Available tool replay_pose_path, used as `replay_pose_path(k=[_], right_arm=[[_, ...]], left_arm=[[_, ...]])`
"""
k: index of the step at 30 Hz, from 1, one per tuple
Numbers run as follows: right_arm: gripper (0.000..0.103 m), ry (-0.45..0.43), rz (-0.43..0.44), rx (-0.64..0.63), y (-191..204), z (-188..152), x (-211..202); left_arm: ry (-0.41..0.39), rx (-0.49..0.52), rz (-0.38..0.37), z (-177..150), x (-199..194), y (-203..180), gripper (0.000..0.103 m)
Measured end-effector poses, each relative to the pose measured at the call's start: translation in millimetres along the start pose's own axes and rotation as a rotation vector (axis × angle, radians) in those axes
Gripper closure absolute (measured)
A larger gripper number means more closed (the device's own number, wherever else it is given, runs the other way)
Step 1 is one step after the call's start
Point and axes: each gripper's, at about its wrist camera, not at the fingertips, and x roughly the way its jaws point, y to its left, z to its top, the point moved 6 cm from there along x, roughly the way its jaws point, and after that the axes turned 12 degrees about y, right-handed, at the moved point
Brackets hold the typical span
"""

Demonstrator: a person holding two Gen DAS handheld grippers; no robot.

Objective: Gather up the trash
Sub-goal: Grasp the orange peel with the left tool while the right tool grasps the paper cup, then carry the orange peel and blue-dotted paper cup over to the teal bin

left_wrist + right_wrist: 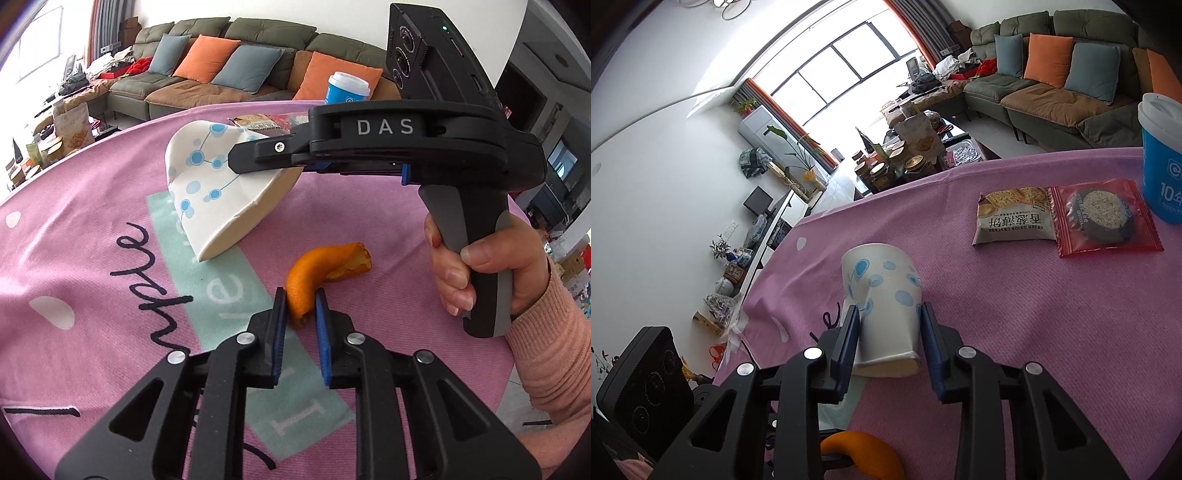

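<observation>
Left tool clenched on orange peel, right tool grasping flattened paper cup, mouth pointing away

The blue cup is cut by the right edge.

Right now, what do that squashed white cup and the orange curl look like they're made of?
Cup: seemingly thin matte paper, white with printed blue dots; it is creased flat, as paper folds. Orange curl: probably citrus peel, dimpled, bright outside, paler and ragged inside where it curls.
</observation>
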Motion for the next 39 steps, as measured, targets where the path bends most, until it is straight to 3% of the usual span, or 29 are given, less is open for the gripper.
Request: replay_pose_path(k=[5, 10, 14, 30, 39], right_arm=[[0.063, 0.032, 0.036, 0.028, -4, 0, 7], [0.069, 0.031, 0.064, 0.039, -4, -1, 8], [0.073, 0.012, 0.070, 0.030, 2, -2, 2], [0.074, -0.104, 0.093, 0.018, 16, -13, -27], [0.074, -0.096, 0.122, 0.004, 28, -25, -18]], left_arm=[[-0.007, 0.000, 0.001, 3, 1, -1, 0.076], [-0.007, -0.021, -0.004, 3, 1, 1, 0.089], [-0.027, -0.048, 0.007, 0, -3, 3, 0.092], [-0.151, -0.157, 0.091, -44, -59, 19, 0.093], [-0.186, -0.226, 0.132, -79, -90, 39, 0.093]])
